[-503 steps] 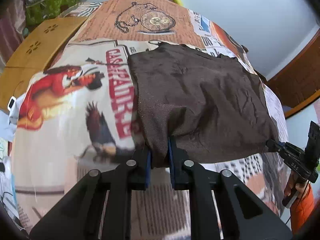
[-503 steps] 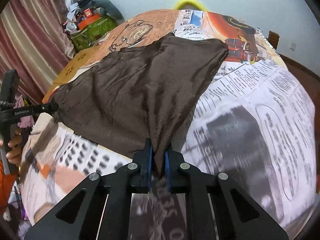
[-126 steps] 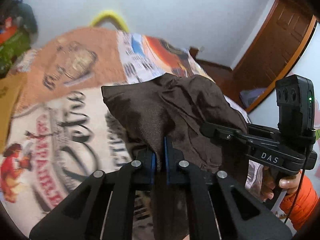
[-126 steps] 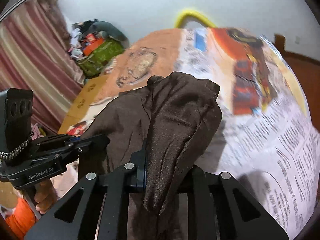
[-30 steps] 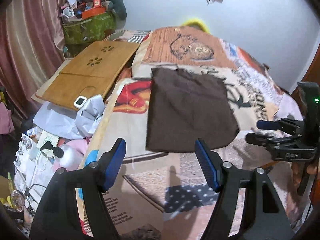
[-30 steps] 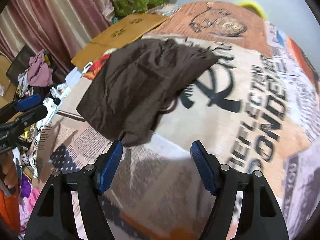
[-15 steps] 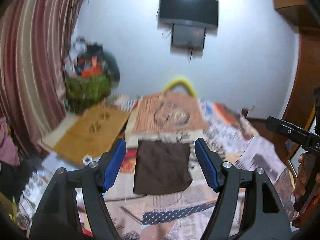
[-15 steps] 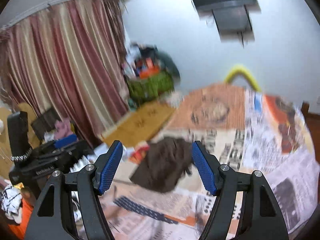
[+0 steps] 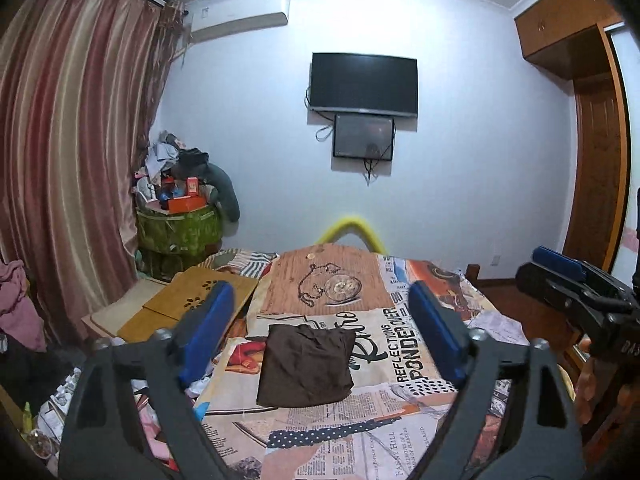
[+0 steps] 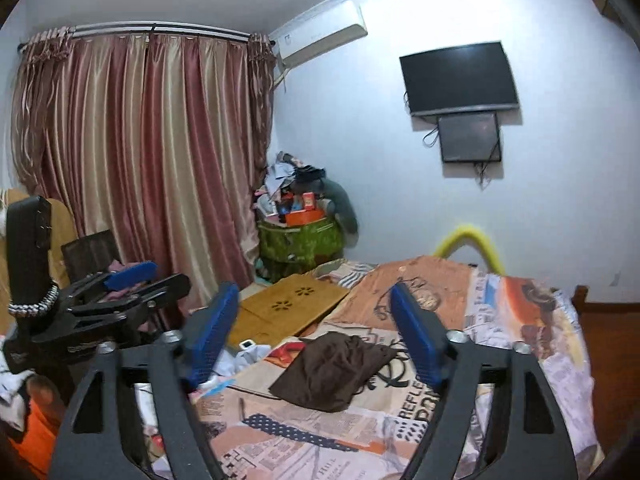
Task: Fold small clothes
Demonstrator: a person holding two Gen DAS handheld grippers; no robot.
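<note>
A dark brown garment point(image 9: 306, 366) lies folded into a rough rectangle on the bed's printed cover point(image 9: 380, 420); in the right wrist view the same garment point(image 10: 334, 368) looks a bit rumpled. My left gripper point(image 9: 320, 312) hangs well above and back from it, jaws opening wide, nothing between its blue pads. My right gripper point(image 10: 316, 316) is likewise raised and far from the cloth, jaws opening, with nothing between them. Each gripper shows at the edge of the other's view, held by a hand.
A wooden lap desk point(image 9: 200, 304) lies left of the garment, with loose clothes and clutter on the floor below it. A green basket point(image 10: 300, 240) piled with things stands by striped curtains point(image 10: 140, 160). A television point(image 9: 364, 84) hangs on the far wall. A wooden wardrobe point(image 9: 596, 160) stands at right.
Both grippers have risen and tilted up from close over the bed, so the whole room shows now. Their jaws stand wider. The folded garment lies unmoved.
</note>
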